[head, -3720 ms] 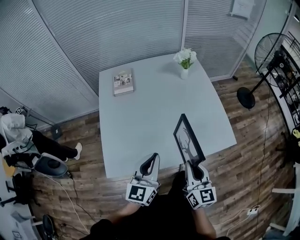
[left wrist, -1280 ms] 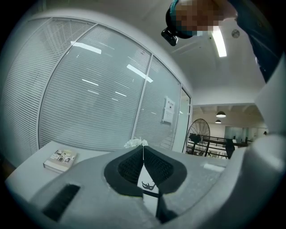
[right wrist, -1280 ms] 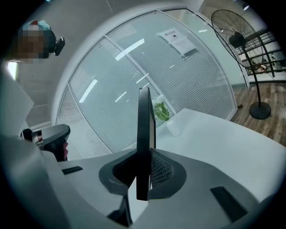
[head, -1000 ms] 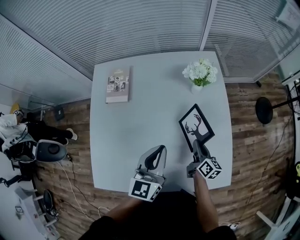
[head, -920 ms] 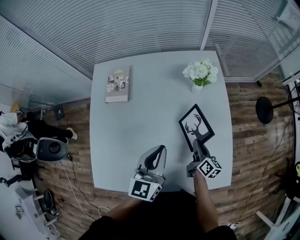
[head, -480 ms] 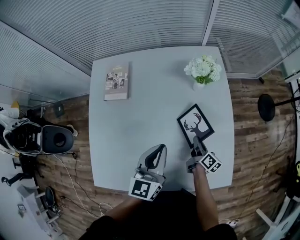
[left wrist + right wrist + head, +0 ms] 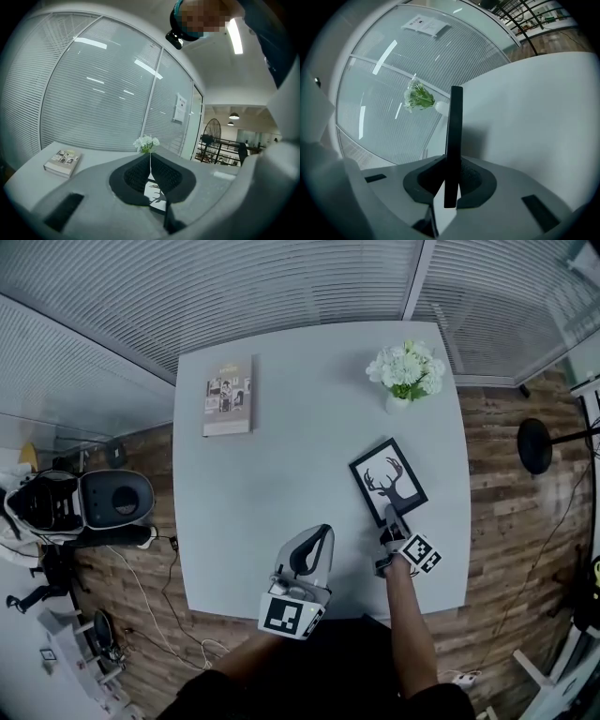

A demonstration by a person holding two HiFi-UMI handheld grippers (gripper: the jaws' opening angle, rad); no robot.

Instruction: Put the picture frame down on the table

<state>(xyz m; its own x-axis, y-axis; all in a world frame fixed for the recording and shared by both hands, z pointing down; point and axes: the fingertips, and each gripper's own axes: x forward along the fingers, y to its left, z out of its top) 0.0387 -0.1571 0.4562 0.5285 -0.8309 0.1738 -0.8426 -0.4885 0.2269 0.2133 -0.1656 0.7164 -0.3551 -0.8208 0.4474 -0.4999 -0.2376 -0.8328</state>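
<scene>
- Table (image 7: 281,465): pale grey top, standing on a wood-plank floor (image 7: 506,549) and in front of slatted glass walls.
- Far left of the table: a book (image 7: 228,396) lies flat, close to the left edge and well apart from everything else.
- Near edge, left of centre: the left gripper (image 7: 321,540) is held over the table. In the left gripper view its jaws (image 7: 150,159) are closed together with only a hairline slit between the pads. We see nothing gripped.
- Right half of the table: the picture frame (image 7: 388,481) is black-edged with a black antlered deer on white. It is turned diagonally and lies nearly flat over the tabletop, near the right edge.
- We cannot tell whether the frame's back is touching the surface.
- Just nearer than the frame: the right gripper (image 7: 391,519) holds the frame's near corner. In the right gripper view the frame (image 7: 454,131) runs edge-on between the pads of the right gripper (image 7: 452,161), which are clamped on its thin black edge.
- Far right corner: white flowers in a small white vase (image 7: 405,371) stand upright beyond the frame and apart from it.
- On the floor right of the table: the round black base of a fan (image 7: 536,446).
</scene>
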